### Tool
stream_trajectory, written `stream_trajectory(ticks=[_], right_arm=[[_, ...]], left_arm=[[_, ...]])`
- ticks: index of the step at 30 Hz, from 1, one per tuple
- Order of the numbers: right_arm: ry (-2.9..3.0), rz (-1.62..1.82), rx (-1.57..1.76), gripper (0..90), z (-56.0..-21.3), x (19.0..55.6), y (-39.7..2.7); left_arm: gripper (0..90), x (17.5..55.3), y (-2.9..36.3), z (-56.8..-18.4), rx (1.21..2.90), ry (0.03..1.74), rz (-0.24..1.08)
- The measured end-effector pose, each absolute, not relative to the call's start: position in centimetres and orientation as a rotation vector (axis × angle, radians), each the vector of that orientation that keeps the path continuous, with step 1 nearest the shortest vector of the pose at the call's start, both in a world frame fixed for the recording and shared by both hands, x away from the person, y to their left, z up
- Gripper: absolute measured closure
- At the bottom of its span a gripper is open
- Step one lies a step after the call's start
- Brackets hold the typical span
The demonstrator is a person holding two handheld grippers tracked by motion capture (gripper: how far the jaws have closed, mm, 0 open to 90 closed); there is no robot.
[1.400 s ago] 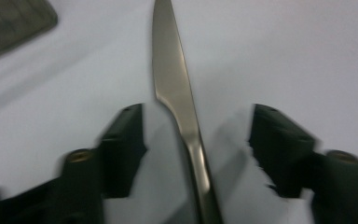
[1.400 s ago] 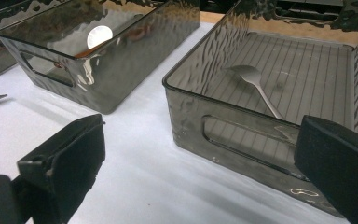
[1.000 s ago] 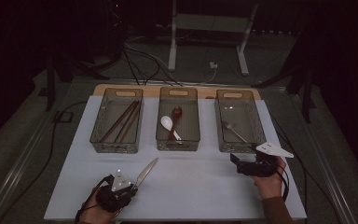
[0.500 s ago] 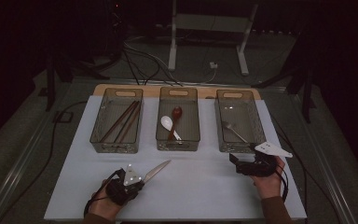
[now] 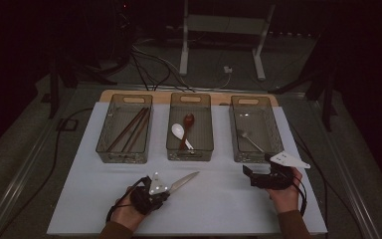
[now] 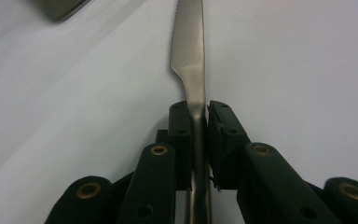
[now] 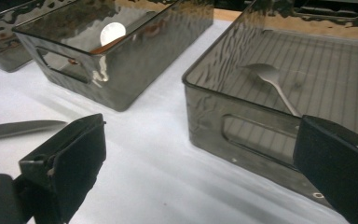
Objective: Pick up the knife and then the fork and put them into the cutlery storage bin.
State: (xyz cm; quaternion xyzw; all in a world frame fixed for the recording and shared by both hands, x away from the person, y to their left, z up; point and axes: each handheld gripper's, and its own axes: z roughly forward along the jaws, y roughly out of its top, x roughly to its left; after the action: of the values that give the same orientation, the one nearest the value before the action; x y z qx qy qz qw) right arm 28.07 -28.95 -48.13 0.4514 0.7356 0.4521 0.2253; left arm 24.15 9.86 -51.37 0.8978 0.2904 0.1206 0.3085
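The left tongs [image 5: 171, 188] are pinching a steel knife [image 5: 184, 180] by its handle, low over the white tabletop [image 5: 219, 209], near its front edge. In the left gripper view the two black jaws are pressing on both sides of the handle, and the blade [image 6: 189, 42] is pointing away from them, toward the bins. The jaws have just been closing a little more on the knife. The right tongs [image 5: 251, 175] are resting near the front of the right bin [image 5: 277, 130], and their jaws are standing wide apart with nothing between them. A fork [image 7: 272, 79] is lying inside this bin. The middle bin [image 5: 190, 149] is holding two spoons [image 5: 180, 132], and the left bin [image 5: 107, 144] is holding chopsticks [image 5: 132, 130].
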Motion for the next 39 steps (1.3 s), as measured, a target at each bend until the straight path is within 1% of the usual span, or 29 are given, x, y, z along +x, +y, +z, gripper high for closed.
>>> stream_trajectory(ticks=[7,13,15,21,23,26,27,32,33,37,38,39], right_arm=[[2.073,1.262,1.237,2.6,-48.3,27.8,-28.3],[2.166,1.304,1.248,2.7,-48.8,27.7,-26.9],[2.198,1.330,1.255,5.6,-48.9,27.7,-26.3],[2.266,1.405,1.293,7.3,-49.2,27.8,-25.0],[2.272,1.422,1.318,12.5,-49.3,27.9,-24.6],[2.288,1.445,1.347,17.2,-49.3,28.2,-24.0],[2.294,1.458,1.352,20.4,-49.3,28.2,-23.8],[2.325,1.502,1.379,39.5,-49.3,28.5,-22.8],[2.329,1.507,1.380,45.7,-49.3,28.6,-22.6],[2.345,1.541,1.380,63.7,-49.1,28.6,-22.1],[2.349,1.545,1.383,67.4,-49.0,28.7,-22.1],[2.346,1.547,1.395,69.0,-48.9,28.7,-22.0]], left_arm=[[81.8,25.2,7.3,-50.6,2.319,0.739,0.267],[81.8,25.7,5.6,-50.2,2.282,0.723,0.267],[81.8,25.7,5.0,-50.2,2.273,0.719,0.267],[81.8,25.7,3.6,-49.9,2.262,0.696,0.277],[81.8,25.7,3.2,-49.8,2.260,0.690,0.283],[81.8,25.7,2.5,-49.6,2.253,0.676,0.286],[81.8,25.7,2.3,-49.5,2.246,0.674,0.289],[81.7,25.7,1.3,-49.0,2.223,0.659,0.303],[81.7,25.7,1.1,-48.9,2.219,0.657,0.304],[81.7,25.7,0.2,-48.8,2.208,0.650,0.313],[81.7,25.7,0.0,-48.7,2.202,0.651,0.321],[81.7,25.7,-0.1,-48.7,2.196,0.655,0.325]])
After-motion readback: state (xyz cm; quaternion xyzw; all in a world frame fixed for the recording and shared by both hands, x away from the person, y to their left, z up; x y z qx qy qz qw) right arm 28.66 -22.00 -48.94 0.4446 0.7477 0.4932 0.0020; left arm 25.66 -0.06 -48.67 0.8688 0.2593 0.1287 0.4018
